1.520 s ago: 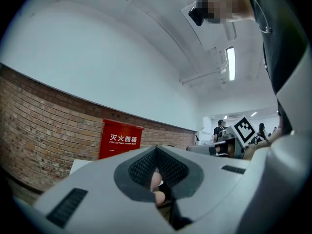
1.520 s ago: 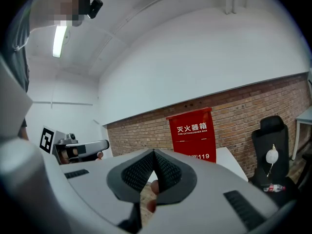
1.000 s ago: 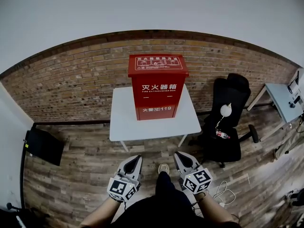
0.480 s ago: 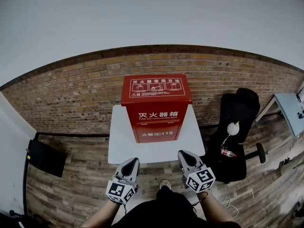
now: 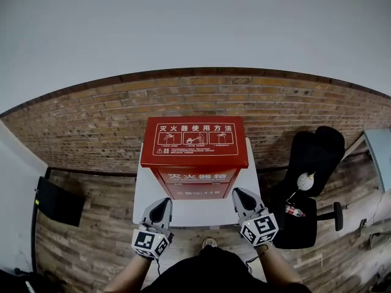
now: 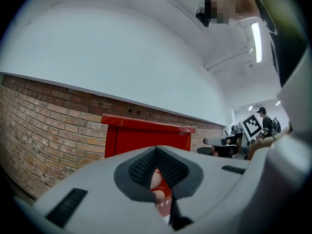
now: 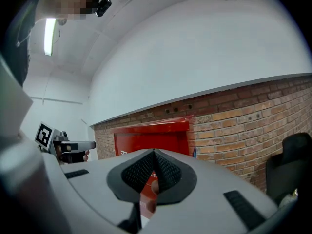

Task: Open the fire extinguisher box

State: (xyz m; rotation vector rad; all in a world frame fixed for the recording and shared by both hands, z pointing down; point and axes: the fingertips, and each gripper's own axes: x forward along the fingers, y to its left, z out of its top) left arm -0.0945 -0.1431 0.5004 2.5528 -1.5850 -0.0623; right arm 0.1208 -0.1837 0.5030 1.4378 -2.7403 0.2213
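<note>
Jaws first, since they're closest to us. The left hand-held gripper (image 5: 162, 202) has its two jaws pressed together with nothing between them. The right hand-held gripper (image 5: 237, 192) is the same, closed and empty. Both point roughly level over the near edge of the white counter (image 5: 195, 213), the left one toward its left front corner and the right one toward its right side. As far as we can see, neither touches anything.

Just past the tips, the red fire extinguisher box (image 5: 194, 142) stands upright in the middle of the counter. Its lid is down flat and its front is shut, with white print on both. The two grippers sit clear of it, one off each side of its front.

Off to the right of the counter, a black office chair (image 5: 310, 163) stands on the wood-plank floor (image 5: 85, 249). Furthest back, a brick wall (image 5: 91, 118) runs behind the box, with plain pale wall above it.
</note>
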